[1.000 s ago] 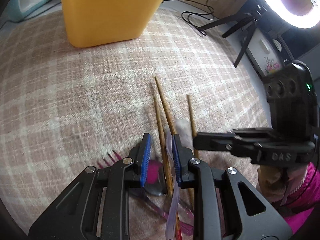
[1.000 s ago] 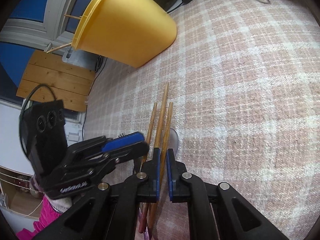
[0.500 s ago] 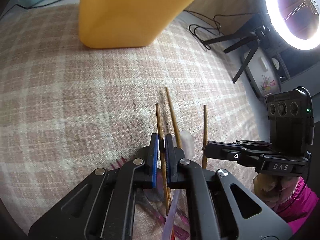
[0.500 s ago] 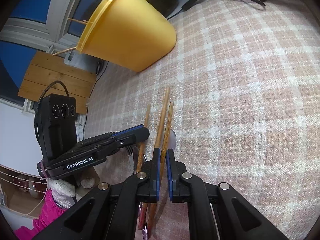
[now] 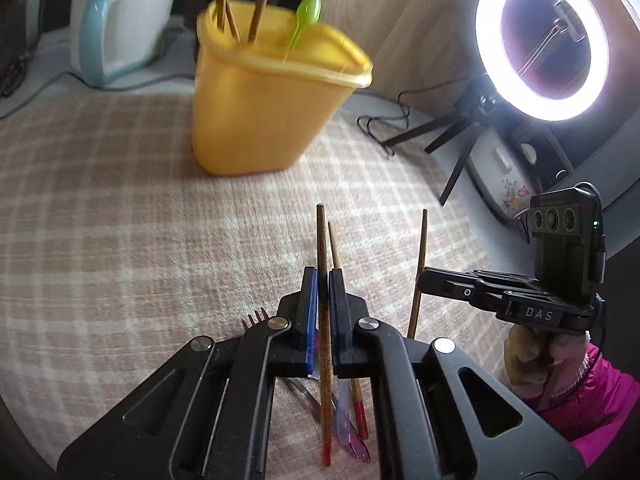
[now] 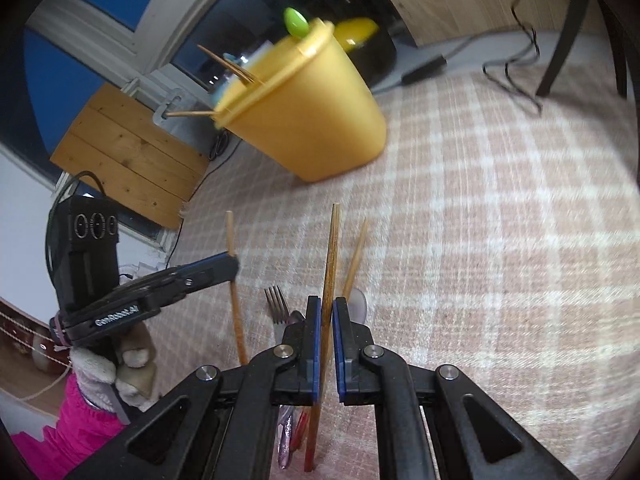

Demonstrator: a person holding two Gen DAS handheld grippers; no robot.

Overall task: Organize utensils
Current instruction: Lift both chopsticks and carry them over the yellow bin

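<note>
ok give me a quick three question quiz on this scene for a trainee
1. True or false: each gripper is shut on one chopstick.
2. Multiple choice: where does the yellow bin stand? A) on the checked cloth, beyond the grippers B) in the person's hand C) on its side on the floor
3. Fill in: the green spoon sticks out of the ____.

Key:
1. True. The left gripper pinches one chopstick, the right gripper another chopstick.
2. A.
3. Bin; chopsticks stand in it too, while a fork and one loose chopstick remain on the cloth.
</note>
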